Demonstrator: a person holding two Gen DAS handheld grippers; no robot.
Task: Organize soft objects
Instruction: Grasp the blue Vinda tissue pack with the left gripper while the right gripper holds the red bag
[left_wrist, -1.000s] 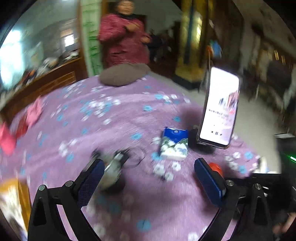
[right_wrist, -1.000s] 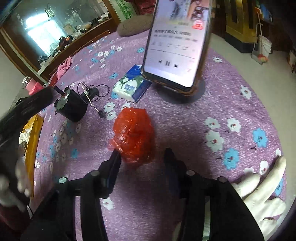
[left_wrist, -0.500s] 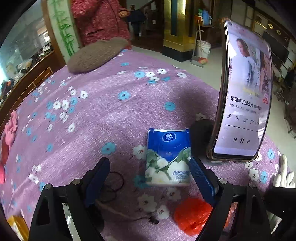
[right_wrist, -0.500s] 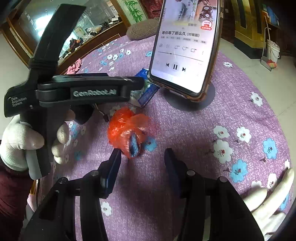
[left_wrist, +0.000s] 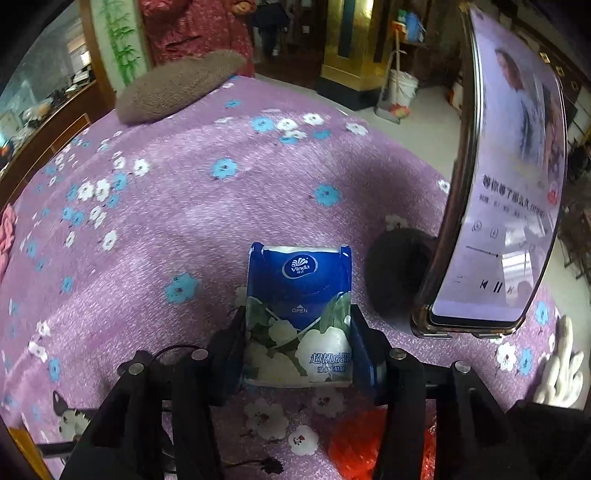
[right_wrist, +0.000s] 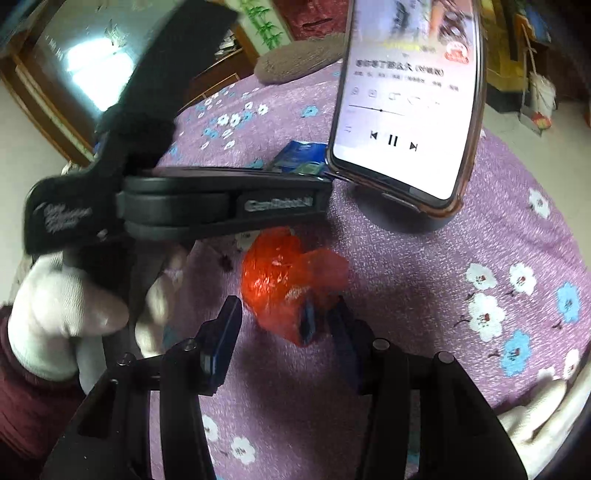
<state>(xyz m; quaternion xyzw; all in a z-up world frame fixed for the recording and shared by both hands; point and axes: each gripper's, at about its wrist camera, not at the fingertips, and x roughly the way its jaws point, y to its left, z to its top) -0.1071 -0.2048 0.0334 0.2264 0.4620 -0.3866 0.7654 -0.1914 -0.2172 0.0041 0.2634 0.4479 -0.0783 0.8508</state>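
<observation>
Jaws of the left gripper (left_wrist: 297, 349) are closing on the tissue pack (left_wrist: 298, 314); both pads sit against its long sides, so the soft pack is squeezed across its narrow width for a lift. Jaws of the right gripper (right_wrist: 282, 332) stand part open around the red plastic bag (right_wrist: 284, 280); whether they pinch it cannot be told. Pack and bag lie on the purple floral cloth (left_wrist: 184, 206). Beyond, the phone (left_wrist: 506, 206) stands propped upright on its stand, clear of both grasps.
</observation>
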